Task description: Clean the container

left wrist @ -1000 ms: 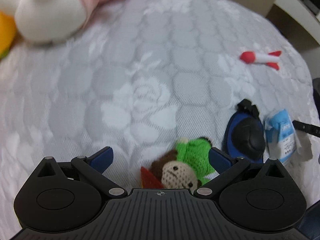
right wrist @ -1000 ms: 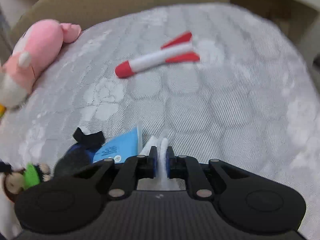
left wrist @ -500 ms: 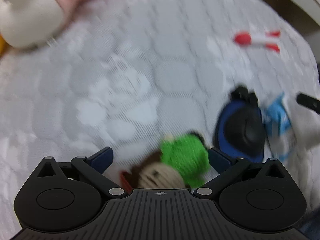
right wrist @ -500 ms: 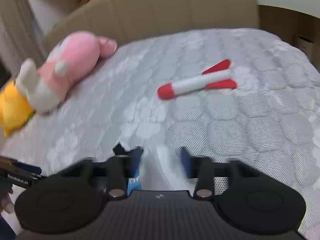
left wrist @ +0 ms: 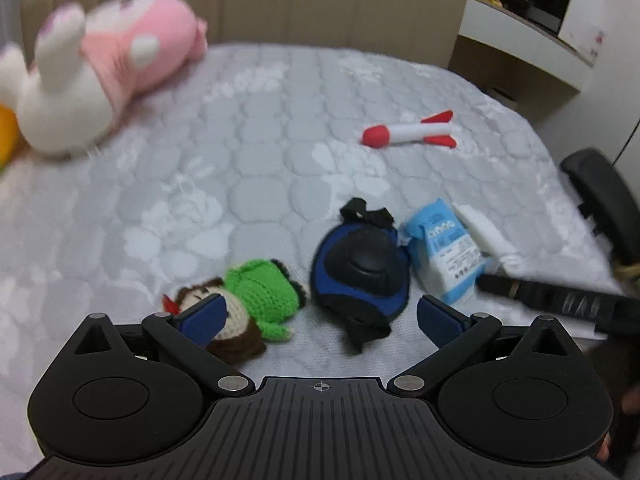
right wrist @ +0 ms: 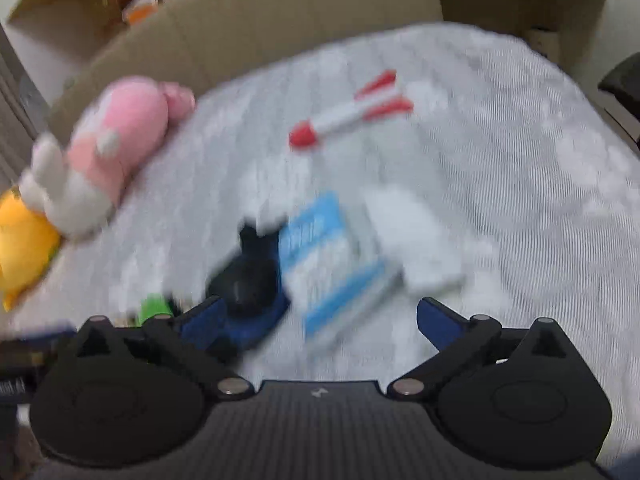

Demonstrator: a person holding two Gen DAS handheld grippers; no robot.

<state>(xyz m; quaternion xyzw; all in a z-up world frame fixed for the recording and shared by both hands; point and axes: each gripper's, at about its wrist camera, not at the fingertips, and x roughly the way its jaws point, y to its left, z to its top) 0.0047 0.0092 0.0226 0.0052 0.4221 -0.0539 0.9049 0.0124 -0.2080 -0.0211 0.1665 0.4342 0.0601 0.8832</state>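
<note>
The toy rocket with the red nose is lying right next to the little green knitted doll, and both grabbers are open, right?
Not quite. The rocket lies far from the knitted doll, farther up the bed, as the left wrist view shows. The left gripper and right gripper are indeed open.

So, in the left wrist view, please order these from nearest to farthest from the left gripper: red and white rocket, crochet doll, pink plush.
From the left gripper:
1. Crochet doll, right at the left finger.
2. Red and white rocket, farther up the bed, right of centre.
3. Pink plush, far left, by the headboard.
</note>
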